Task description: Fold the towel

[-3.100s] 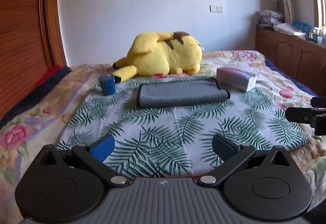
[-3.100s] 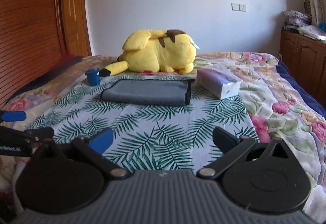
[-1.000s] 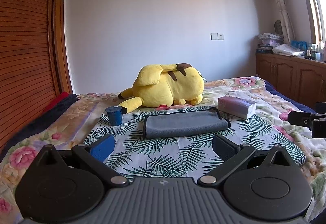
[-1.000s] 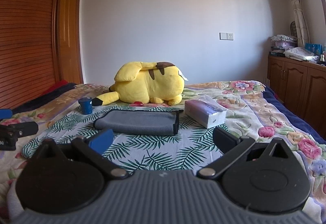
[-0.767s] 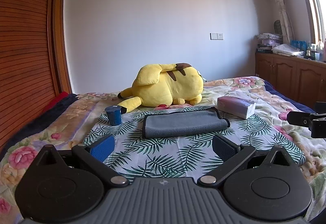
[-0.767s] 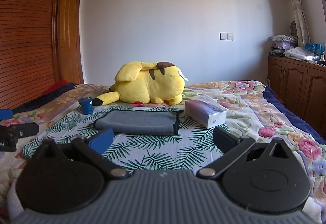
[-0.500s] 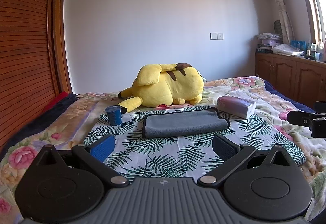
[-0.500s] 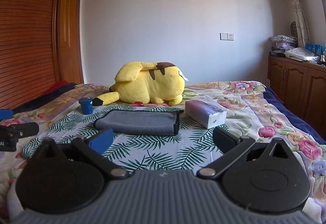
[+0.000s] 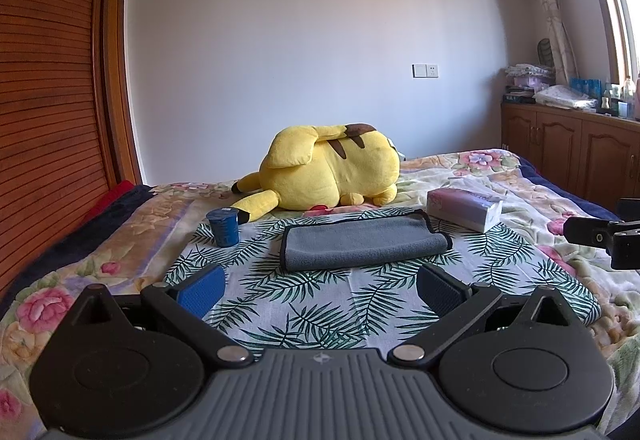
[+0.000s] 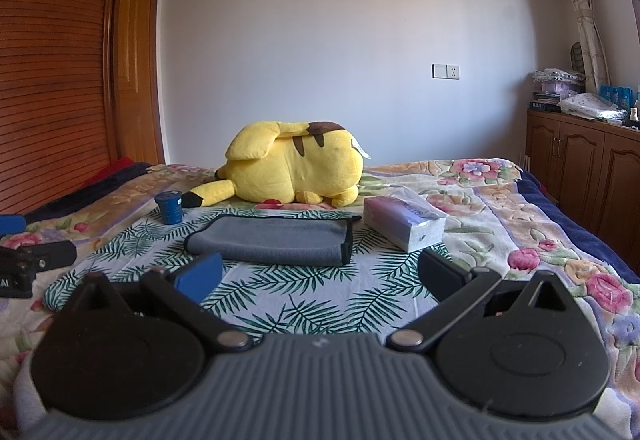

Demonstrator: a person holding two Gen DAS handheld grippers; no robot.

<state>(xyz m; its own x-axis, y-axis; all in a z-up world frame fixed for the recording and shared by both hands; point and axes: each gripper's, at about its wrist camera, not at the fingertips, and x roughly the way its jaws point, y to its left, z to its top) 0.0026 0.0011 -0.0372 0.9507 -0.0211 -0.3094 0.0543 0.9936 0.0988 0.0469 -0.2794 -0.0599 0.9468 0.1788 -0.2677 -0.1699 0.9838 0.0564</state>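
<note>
A grey towel with dark edging lies folded flat on the palm-leaf cloth on the bed; it also shows in the right wrist view. My left gripper is open and empty, held back from the towel's near edge. My right gripper is open and empty, also short of the towel. The right gripper's fingers show at the right edge of the left wrist view, and the left gripper's fingers at the left edge of the right wrist view.
A yellow plush toy lies behind the towel. A blue cup stands left of the towel and a tissue box right of it. A wooden wardrobe is on the left, wooden cabinets on the right.
Since three seconds ago both grippers have pulled back and tilted up, so the towel sits farther off. In the last second nothing has visibly moved.
</note>
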